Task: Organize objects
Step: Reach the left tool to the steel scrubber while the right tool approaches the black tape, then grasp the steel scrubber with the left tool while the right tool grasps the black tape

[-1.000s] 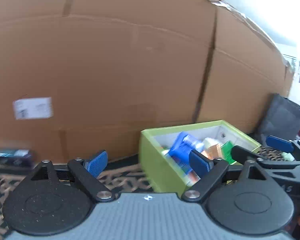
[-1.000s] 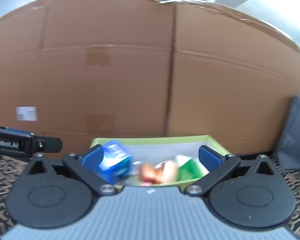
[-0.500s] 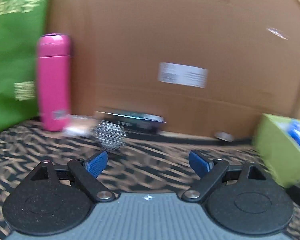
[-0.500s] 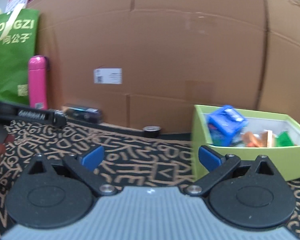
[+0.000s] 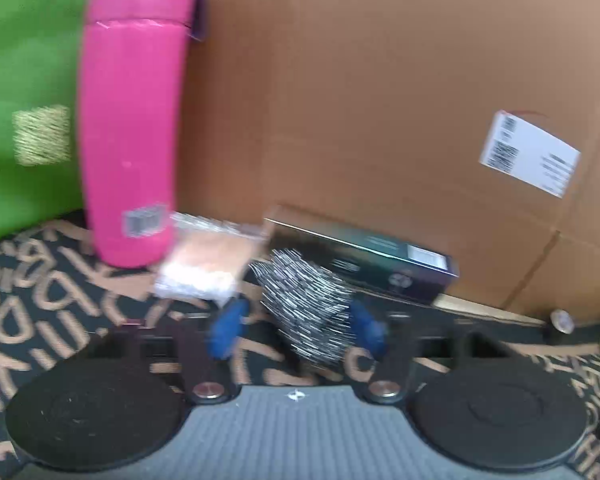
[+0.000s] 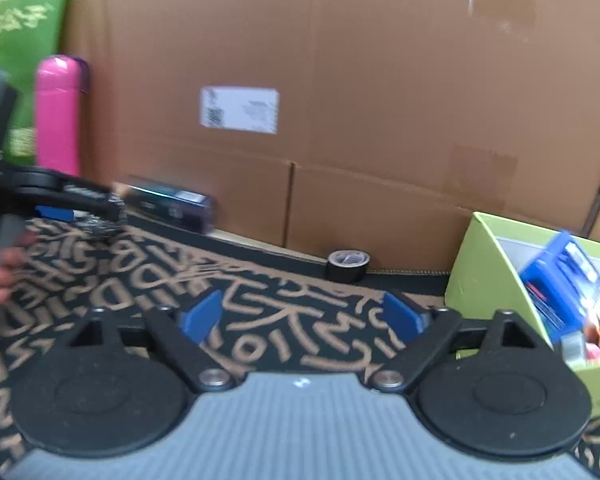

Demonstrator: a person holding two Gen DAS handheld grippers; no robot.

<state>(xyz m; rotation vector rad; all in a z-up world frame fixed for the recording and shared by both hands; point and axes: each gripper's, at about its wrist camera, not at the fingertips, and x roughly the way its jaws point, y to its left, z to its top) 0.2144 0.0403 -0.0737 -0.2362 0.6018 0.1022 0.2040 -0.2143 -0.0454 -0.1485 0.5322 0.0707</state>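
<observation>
having swung away from the green bin (image 6: 484,264) within the last second, now faces the clutter by the cardboard wall (image 5: 380,80): left gripper (image 5: 300,330) jaws apart, bracketing the silver scouring pad (image 5: 308,304) on the patterned mat (image 5: 60,300), not yet clamped. lies just before the dark box (image 5: 364,260), near the pink bottle (image 5: 132,120). probably next pickup. right gripper (image 6: 300,316) empty, jaws wide apart above mat.
</observation>
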